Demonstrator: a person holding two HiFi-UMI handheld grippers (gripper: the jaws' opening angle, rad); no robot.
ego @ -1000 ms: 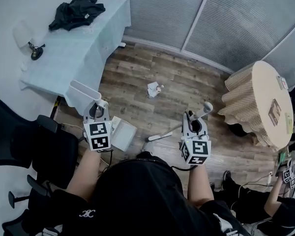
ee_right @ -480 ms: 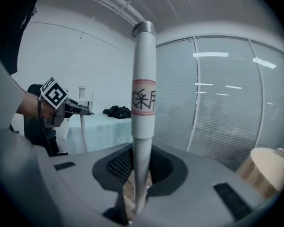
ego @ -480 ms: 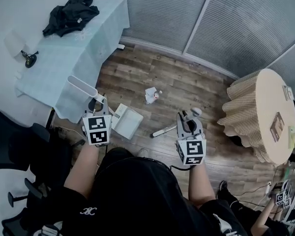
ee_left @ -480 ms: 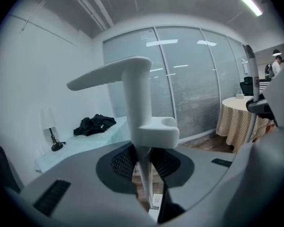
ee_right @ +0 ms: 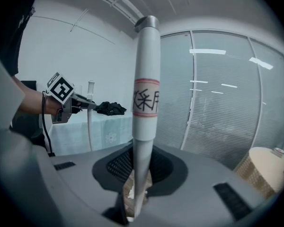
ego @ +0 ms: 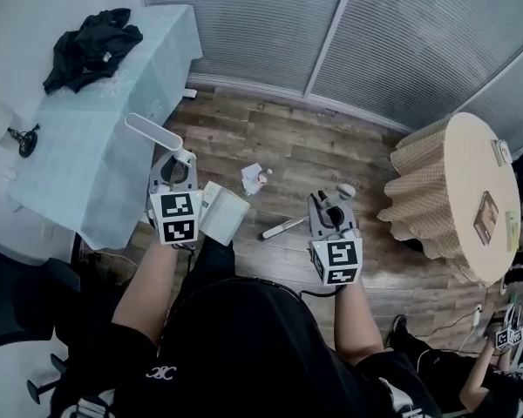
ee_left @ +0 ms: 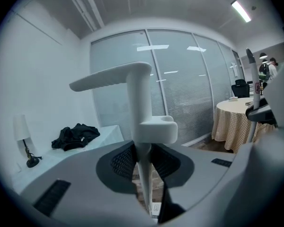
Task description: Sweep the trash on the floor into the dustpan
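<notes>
A crumpled white piece of trash (ego: 252, 178) lies on the wood floor. My left gripper (ego: 173, 175) is shut on the upright white handle (ee_left: 141, 141) of the dustpan (ego: 222, 212), whose pan rests on the floor just below and left of the trash. My right gripper (ego: 331, 217) is shut on the white broom handle (ee_right: 144, 126), which bears a red-edged label; the broom head (ego: 283, 227) lies on the floor right of the pan. In the right gripper view, the left gripper (ee_right: 62, 103) shows at the far left.
A table with a pale blue cloth (ego: 87, 129) stands close on the left, with a black garment (ego: 89, 49) on it. A round table with a checked cloth (ego: 458, 190) stands on the right. Blinds-covered glass walls (ego: 331, 33) close the far side. A seated person (ego: 471, 381) is at bottom right.
The head view has shifted, so the tables and floor sit further left. Both grippers, with dustpan and broom, now stand closer to the trash. The grips are unchanged.
</notes>
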